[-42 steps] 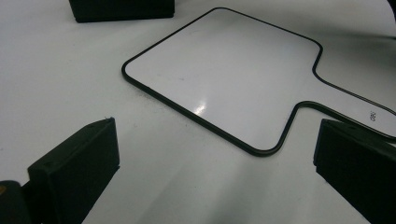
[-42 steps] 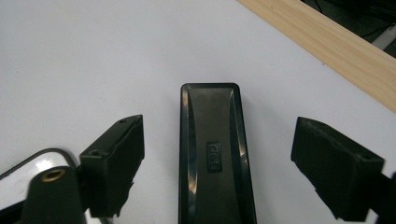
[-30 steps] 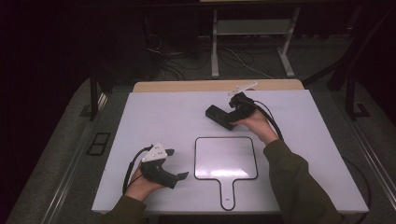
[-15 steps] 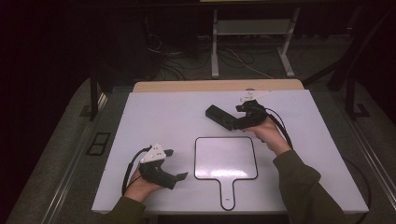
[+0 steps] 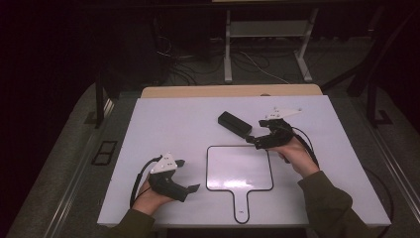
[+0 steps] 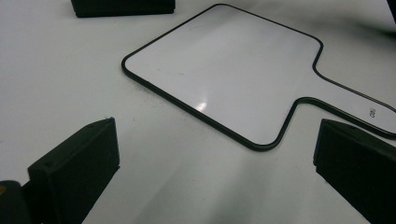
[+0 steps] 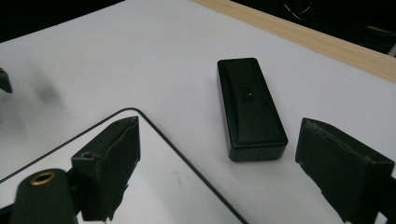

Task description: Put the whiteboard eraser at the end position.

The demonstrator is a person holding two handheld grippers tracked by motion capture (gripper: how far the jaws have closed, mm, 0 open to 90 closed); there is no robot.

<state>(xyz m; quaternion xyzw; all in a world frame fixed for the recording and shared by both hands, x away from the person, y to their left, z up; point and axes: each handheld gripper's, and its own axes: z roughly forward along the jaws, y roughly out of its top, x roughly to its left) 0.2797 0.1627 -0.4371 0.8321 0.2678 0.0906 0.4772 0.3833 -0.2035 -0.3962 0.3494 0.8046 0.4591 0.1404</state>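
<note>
A black oblong box (image 5: 235,123) (image 7: 251,107) lies flat on the white table (image 5: 168,124), right of centre toward the back. My right gripper (image 5: 253,142) (image 7: 217,163) sits just short of the box's near end. Its jaws have just been opening, stand apart, and touch nothing. A white paddle-shaped board with a black rim (image 5: 239,167) (image 6: 224,74) lies at the front centre, handle toward me. My left gripper (image 5: 187,175) (image 6: 217,154) rests open on the table left of the board, with nothing between its jaws.
A wooden strip (image 5: 233,90) runs along the table's far edge. Beyond it stand metal frame legs (image 5: 228,54) and loose cables on a dark floor. Bare white surface lies at the far left (image 5: 163,114) and far right (image 5: 337,148).
My right gripper has drawn back from the black box toward me and to the right, jaws wider. The box stays where it was. The left gripper has not moved.
</note>
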